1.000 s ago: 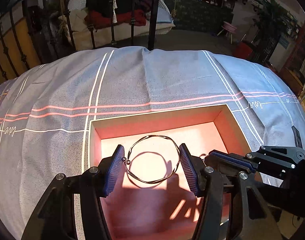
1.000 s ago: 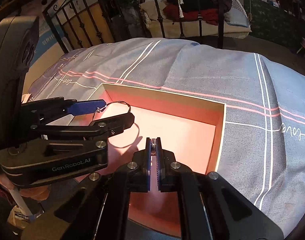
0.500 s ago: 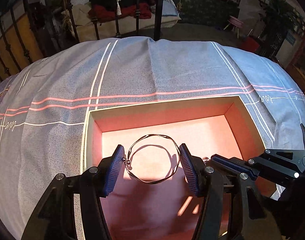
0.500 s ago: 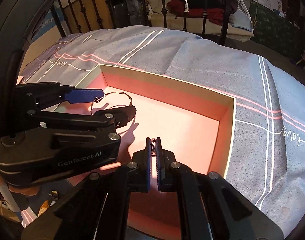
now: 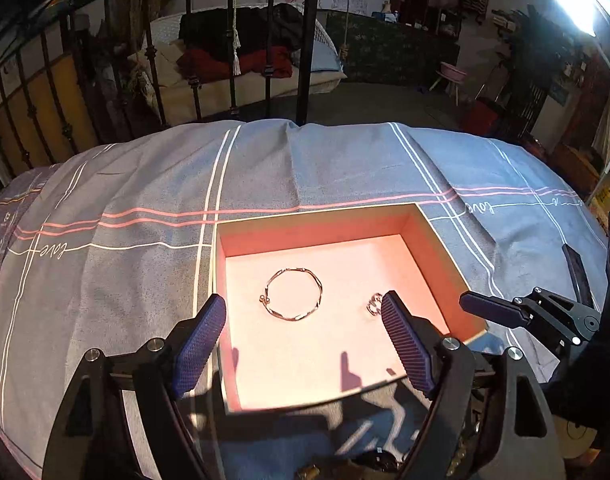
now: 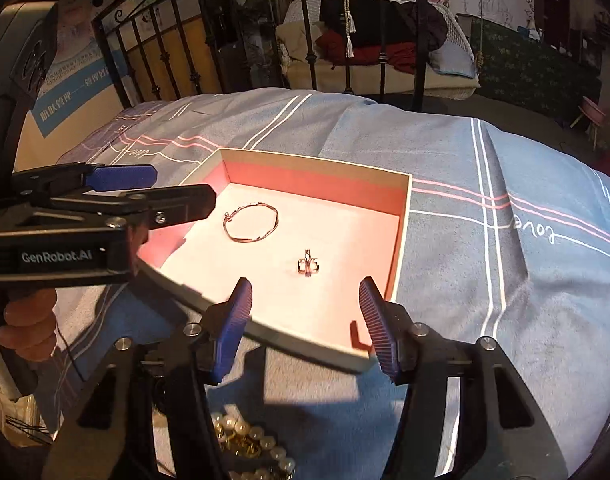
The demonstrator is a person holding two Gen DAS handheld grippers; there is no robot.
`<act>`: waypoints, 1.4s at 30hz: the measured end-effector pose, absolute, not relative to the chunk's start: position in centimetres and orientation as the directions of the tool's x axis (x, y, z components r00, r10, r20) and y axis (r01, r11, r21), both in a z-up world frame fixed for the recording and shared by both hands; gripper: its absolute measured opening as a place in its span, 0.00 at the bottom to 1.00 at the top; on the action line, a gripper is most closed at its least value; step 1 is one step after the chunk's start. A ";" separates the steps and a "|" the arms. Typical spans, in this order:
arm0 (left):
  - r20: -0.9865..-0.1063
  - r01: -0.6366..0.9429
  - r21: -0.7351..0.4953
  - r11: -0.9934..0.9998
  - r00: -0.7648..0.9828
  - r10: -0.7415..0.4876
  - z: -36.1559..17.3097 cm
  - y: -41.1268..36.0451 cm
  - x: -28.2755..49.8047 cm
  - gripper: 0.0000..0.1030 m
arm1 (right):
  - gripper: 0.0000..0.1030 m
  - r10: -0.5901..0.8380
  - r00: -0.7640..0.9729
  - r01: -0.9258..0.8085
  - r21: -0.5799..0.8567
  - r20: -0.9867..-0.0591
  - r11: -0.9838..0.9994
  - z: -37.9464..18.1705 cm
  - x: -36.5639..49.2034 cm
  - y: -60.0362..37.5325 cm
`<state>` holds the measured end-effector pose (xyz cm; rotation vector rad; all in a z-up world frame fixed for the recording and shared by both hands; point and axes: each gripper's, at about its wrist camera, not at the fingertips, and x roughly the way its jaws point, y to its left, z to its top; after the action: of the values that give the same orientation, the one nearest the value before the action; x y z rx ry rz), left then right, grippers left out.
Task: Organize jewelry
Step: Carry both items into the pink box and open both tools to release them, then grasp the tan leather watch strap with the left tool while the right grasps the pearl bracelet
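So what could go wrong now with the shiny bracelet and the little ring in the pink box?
The small silver ring is tiny beside the open right gripper; it might slip or skid if grabbed again.

The thin silver wire bangle lies loose on the floor of the shallow pink-lined cardboard box, which sits on the soft grey striped bedspread. A bump from the open left gripper could tip it.

The pile of pearl and gold beads near the bed edge could probably get knocked off.

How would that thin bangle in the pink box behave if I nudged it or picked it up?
The bangle looks like thin wire, so probably very light and likely to slide on the smooth box floor. It holds its open hoop shape, suggesting it's fairly stiff. Lying flat, it shouldn't roll.
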<state>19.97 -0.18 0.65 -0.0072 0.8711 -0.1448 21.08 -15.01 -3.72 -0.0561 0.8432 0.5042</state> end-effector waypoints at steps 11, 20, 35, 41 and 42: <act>-0.763 0.131 -0.203 0.970 0.600 -0.241 -0.8 -1.3 9.4 0.77 | 0.55 0.395 0.633 -0.326 0.233 -0.665 0.916 -5.6 11.7 -20.1; -0.793 0.134 -0.180 0.975 0.566 -0.224 -3.5 -3.8 10.9 0.67 | 0.55 0.370 0.623 -0.324 0.203 -0.689 0.924 -6.7 10.7 -19.7; -0.810 0.054 -0.184 0.981 0.558 -0.183 -4.2 -2.6 13.3 0.17 | 0.41 0.291 0.550 -0.396 0.063 -0.783 0.916 -8.0 12.3 -16.5; -0.788 0.073 -0.160 0.984 0.592 -0.172 -2.9 -2.9 12.8 0.17 | 0.17 0.299 0.521 -0.449 0.042 -0.799 0.893 -8.0 12.0 -15.2; -0.784 0.078 -0.154 0.985 0.597 -0.170 -2.7 -2.9 12.6 0.17 | 0.17 0.298 0.523 -0.450 0.038 -0.798 0.892 -8.0 11.9 -15.2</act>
<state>12.64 -2.93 -2.67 -0.1078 0.9208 -0.1440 11.91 -15.19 -7.95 -0.1815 0.9168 0.4506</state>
